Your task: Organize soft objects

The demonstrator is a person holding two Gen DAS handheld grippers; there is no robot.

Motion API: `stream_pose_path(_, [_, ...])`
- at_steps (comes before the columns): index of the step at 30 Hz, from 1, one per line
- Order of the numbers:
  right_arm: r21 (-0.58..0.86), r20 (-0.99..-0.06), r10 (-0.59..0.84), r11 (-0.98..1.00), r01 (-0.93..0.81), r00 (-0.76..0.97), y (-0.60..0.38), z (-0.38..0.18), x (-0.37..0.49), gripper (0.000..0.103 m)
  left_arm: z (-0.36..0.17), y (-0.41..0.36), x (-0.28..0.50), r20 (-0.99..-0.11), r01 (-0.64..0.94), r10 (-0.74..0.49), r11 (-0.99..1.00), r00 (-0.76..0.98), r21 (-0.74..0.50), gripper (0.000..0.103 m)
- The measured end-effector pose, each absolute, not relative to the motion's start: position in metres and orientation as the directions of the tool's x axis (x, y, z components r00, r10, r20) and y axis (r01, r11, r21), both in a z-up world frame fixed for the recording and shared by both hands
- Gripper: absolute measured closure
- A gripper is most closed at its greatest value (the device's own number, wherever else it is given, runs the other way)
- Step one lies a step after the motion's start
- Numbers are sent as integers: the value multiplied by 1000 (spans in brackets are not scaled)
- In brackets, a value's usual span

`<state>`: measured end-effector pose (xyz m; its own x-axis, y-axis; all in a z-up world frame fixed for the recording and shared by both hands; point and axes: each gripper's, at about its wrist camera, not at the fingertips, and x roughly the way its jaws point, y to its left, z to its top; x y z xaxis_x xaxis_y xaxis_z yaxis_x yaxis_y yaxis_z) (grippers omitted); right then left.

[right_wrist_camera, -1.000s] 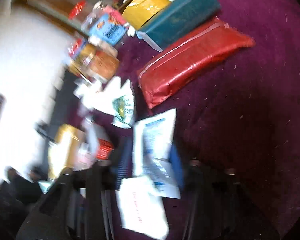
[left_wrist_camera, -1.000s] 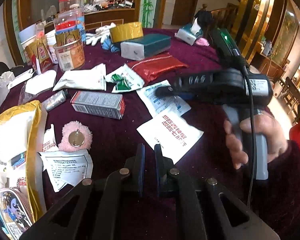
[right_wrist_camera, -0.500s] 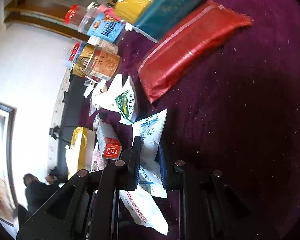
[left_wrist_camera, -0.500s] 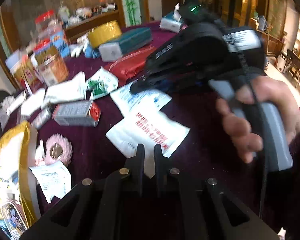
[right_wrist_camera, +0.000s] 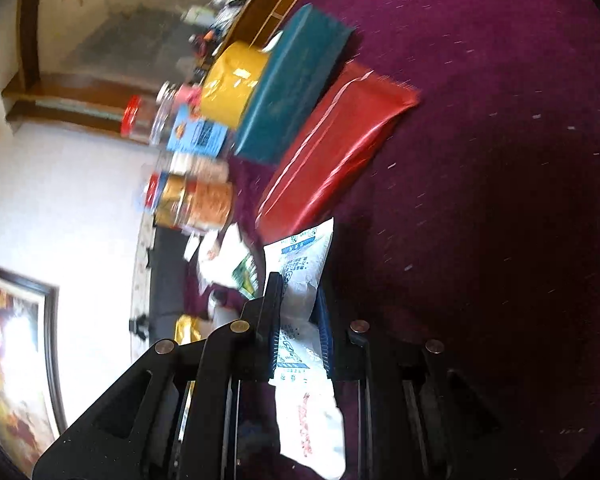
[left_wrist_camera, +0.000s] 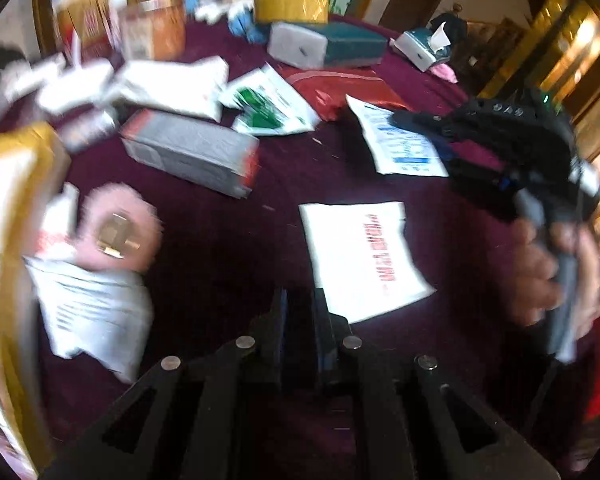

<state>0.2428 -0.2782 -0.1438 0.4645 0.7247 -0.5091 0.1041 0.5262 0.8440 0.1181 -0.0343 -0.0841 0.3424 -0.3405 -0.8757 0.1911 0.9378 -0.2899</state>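
My right gripper (right_wrist_camera: 298, 292) is shut on a white packet with blue print (right_wrist_camera: 300, 264), holding it edge-up above the maroon tablecloth (right_wrist_camera: 480, 160). In the left wrist view that packet (left_wrist_camera: 396, 140) hangs from the right gripper (left_wrist_camera: 428, 132), with a person's hand (left_wrist_camera: 540, 276) on the handle. A white packet with red lettering (left_wrist_camera: 360, 256) lies flat just ahead of my left gripper (left_wrist_camera: 300, 308). Its jaws are opening, a narrow gap shows and nothing is between them. A red pouch (right_wrist_camera: 336, 160) lies beyond the held packet.
A grey box with red ends (left_wrist_camera: 188, 152), a pink fluffy disc (left_wrist_camera: 116, 232), a yellow bag (left_wrist_camera: 12, 220) and loose white packets (left_wrist_camera: 92, 312) crowd the left side. Teal tissue pack (left_wrist_camera: 348, 44), yellow pack (left_wrist_camera: 292, 4) and jars (left_wrist_camera: 152, 28) stand at the back.
The right gripper has carried the blue-print packet rightward, off the red-lettered packet, and rolled. The left view has tipped down and swung over the table; its jaws have parted slightly.
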Motion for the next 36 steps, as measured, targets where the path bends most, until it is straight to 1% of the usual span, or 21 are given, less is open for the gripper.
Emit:
stream_pose_path(1, [843, -513, 722, 526, 113, 465, -280, -146, 244, 87, -84, -40, 121, -883, 175, -338, 939, 327, -295, 85])
stream_pose_path(4, [841, -522, 721, 524, 134, 456, -283, -152, 246, 87, -78, -55, 121, -888, 148, -318, 947, 332, -284, 68])
stream_pose_path(5, [839, -526, 721, 525, 139, 450, -283, -154, 248, 87, -76, -60, 122, -890, 142, -308, 951, 335, -276, 56])
stream_pose_path(6, [840, -529, 723, 522, 151, 445, -283, -157, 249, 87, -74, -64, 123, -892, 127, -294, 956, 343, -266, 47])
stream_pose_path(9, [838, -536, 723, 518, 171, 436, -284, -162, 252, 87, -70, -73, 128, -896, 81, -255, 967, 364, -243, 43])
stream_pose_path(13, [849, -522, 733, 493, 187, 436, -286, -164, 252, 87, -82, -88, 138, -929, 55, -235, 972, 285, -229, 43])
stream_pose_path(14, [852, -519, 736, 489, 189, 435, -286, -165, 251, 87, -88, -92, 140, -940, 46, -222, 975, 258, -218, 41])
stream_pose_path(15, [854, -515, 739, 483, 192, 434, -286, -165, 252, 87, -87, -97, 138, -939, 50, -206, 978, 274, -200, 36])
stream_pose_path(16, [856, -514, 740, 479, 197, 434, -287, -165, 252, 87, -87, -101, 139, -942, 52, -198, 980, 272, -191, 36])
stream_pose_path(18, [854, -516, 739, 479, 202, 434, -287, -165, 252, 87, -89, -106, 142, -947, 47, -197, 980, 254, -191, 33])
stream_pose_path(22, [861, -507, 747, 464, 209, 430, -288, -167, 252, 87, -87, -109, 145, -942, 25, -224, 974, 249, -225, 33])
stream_pose_path(27, [868, -496, 751, 446, 220, 436, -294, -169, 253, 87, -89, -113, 153, -952, 12, -213, 976, 219, -216, 32])
stream_pose_path(31, [868, -495, 755, 448, 214, 431, -294, -170, 253, 87, -89, -111, 154, -945, -21, -246, 966, 214, -257, 30])
stream_pose_path(32, [865, -500, 753, 456, 210, 428, -293, -169, 253, 87, -90, -111, 154, -945, -33, -243, 966, 219, -256, 29])
stream_pose_path(33, [865, -501, 754, 457, 207, 426, -292, -169, 254, 87, -91, -116, 159, -946, -39, -241, 966, 218, -255, 24])
stream_pose_path(34, [867, -497, 757, 453, 207, 424, -293, -169, 254, 87, -92, -121, 164, -946, -37, -242, 966, 214, -255, 22])
stream_pose_path(36, [870, -492, 764, 451, 201, 416, -293, -170, 254, 87, -94, -132, 170, -953, -14, -215, 975, 213, -223, 17])
